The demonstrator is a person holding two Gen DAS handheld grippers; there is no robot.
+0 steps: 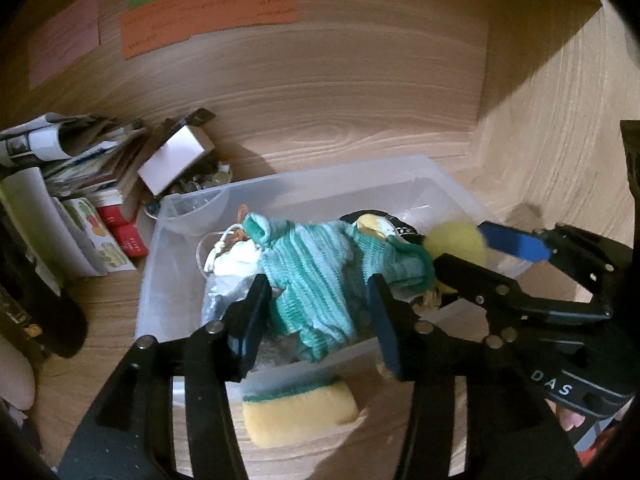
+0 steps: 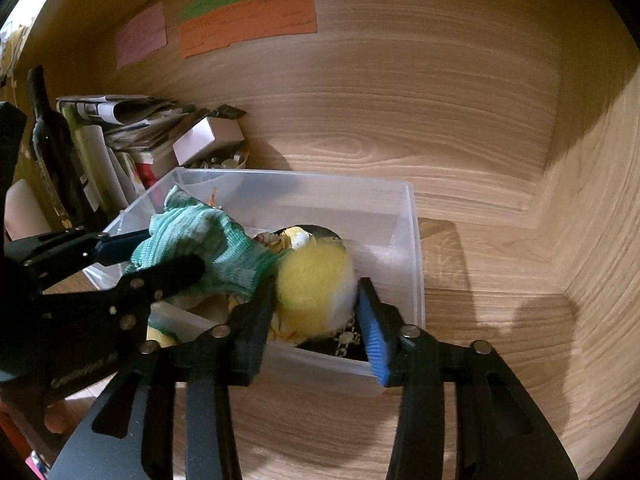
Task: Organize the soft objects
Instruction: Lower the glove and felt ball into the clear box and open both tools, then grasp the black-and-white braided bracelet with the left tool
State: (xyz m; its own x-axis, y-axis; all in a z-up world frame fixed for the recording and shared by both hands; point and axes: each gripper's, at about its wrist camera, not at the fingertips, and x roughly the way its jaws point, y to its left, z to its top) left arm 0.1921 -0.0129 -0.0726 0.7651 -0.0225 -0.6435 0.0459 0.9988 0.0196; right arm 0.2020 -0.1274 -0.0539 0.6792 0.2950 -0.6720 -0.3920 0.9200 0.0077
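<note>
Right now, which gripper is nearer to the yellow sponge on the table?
Left. The left gripper hangs just above the sponge, over the bin's near wall. The right gripper is farther along the bin, around the yellow ball.

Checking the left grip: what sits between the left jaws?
The green knitted cloth, draped over the clear bin, fills the gap, seen in the left wrist view.

A bin (image 1: 168, 292) sits on the table (image 1: 304, 128). In it a knitted cloth (image 1: 316, 280) lies left of a plush ball (image 2: 316, 284). A sponge (image 1: 298, 414) rests on the table before the bin; books (image 1: 92, 184) are stacked behind and left.
</note>
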